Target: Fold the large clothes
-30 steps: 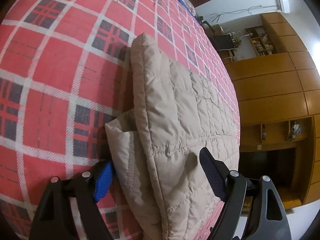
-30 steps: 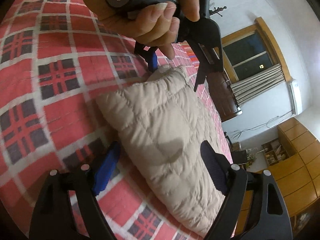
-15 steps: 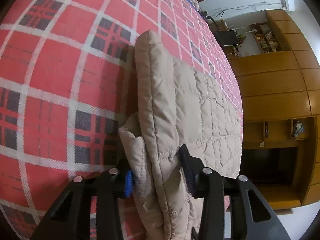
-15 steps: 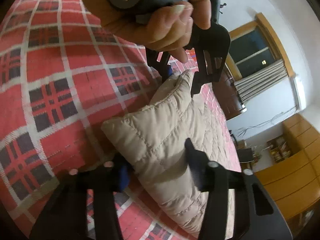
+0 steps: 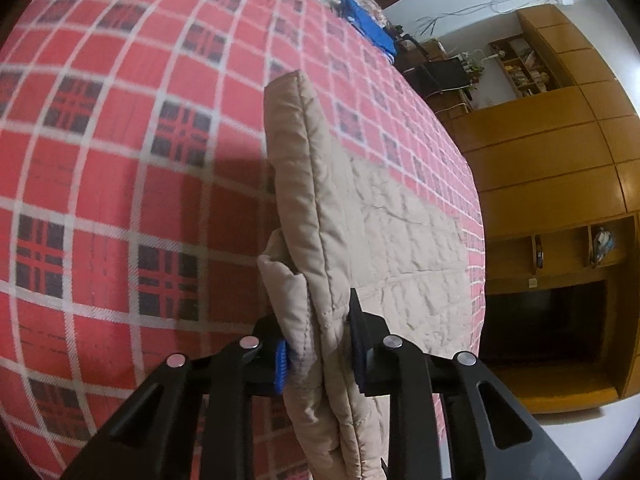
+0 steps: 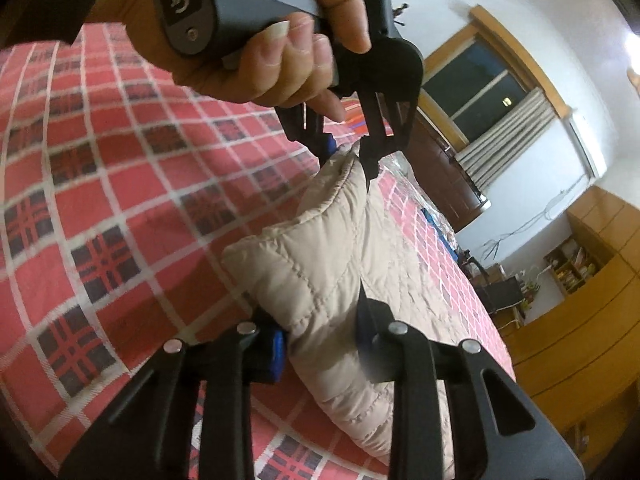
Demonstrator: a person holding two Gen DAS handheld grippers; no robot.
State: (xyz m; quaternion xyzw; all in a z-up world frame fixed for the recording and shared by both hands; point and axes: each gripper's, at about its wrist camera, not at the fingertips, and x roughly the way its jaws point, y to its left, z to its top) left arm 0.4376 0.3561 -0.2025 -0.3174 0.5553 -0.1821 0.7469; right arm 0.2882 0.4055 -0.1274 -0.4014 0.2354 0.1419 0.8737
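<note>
Both grippers, left gripper [image 5: 318,354] and right gripper [image 6: 320,344], have jaws clamped on one edge of the beige quilted garment [image 5: 360,216] on the plaid bed [image 5: 120,160]. We lift evenly, keeping that edge taut for a straight fold.

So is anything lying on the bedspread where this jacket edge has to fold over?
Nothing visible. Both grippers, left and right, already pinch the beige quilted jacket; only bare plaid bedspread lies beside it.

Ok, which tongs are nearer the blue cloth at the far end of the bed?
Left. The left tongs clamp the beige jacket at its far corner, toward the blue cloth; the right tongs clamp its corner farther back.
</note>
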